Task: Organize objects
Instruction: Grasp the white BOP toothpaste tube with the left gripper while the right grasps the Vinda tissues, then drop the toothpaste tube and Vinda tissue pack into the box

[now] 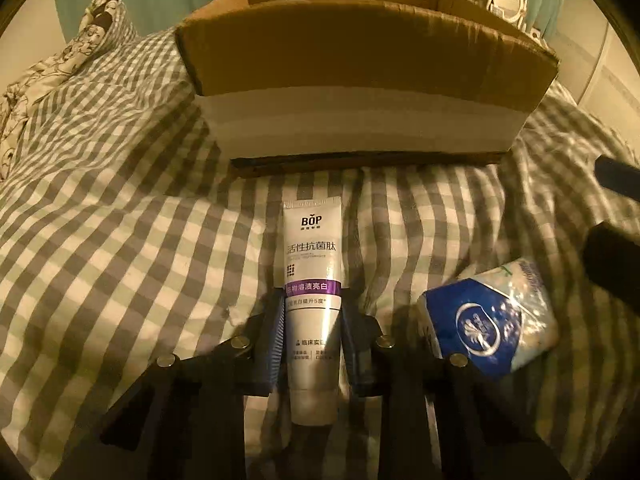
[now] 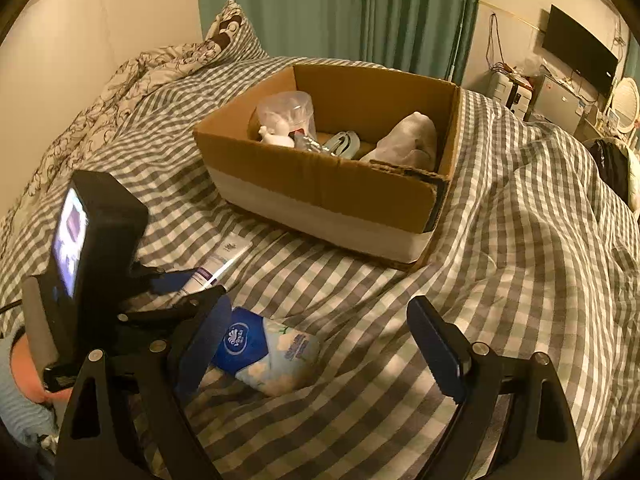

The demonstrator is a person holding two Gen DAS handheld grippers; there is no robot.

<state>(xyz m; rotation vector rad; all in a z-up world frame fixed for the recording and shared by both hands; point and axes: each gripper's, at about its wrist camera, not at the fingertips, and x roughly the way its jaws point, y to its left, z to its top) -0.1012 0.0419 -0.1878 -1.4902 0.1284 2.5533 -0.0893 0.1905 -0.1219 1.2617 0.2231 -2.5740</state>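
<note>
A white BOP toothpaste tube (image 1: 312, 268) with a purple band lies on the checked bedsheet. My left gripper (image 1: 313, 312) is shut on its lower half; the blue pads press both sides. The tube also shows in the right wrist view (image 2: 218, 268), held by the left gripper (image 2: 188, 284). A blue and white tissue pack (image 1: 492, 332) lies to the right of the tube. In the right wrist view the pack (image 2: 268, 356) lies by the left finger of my right gripper (image 2: 320, 340), which is open and empty. The cardboard box (image 2: 320, 184) stands beyond.
The box holds a clear plastic container (image 2: 286, 110), a grey cloth bundle (image 2: 408, 140) and small items. A patterned quilt (image 2: 120, 92) lies at the far left. A dresser with a mirror (image 2: 624, 104) and a TV (image 2: 576, 56) stand at the right.
</note>
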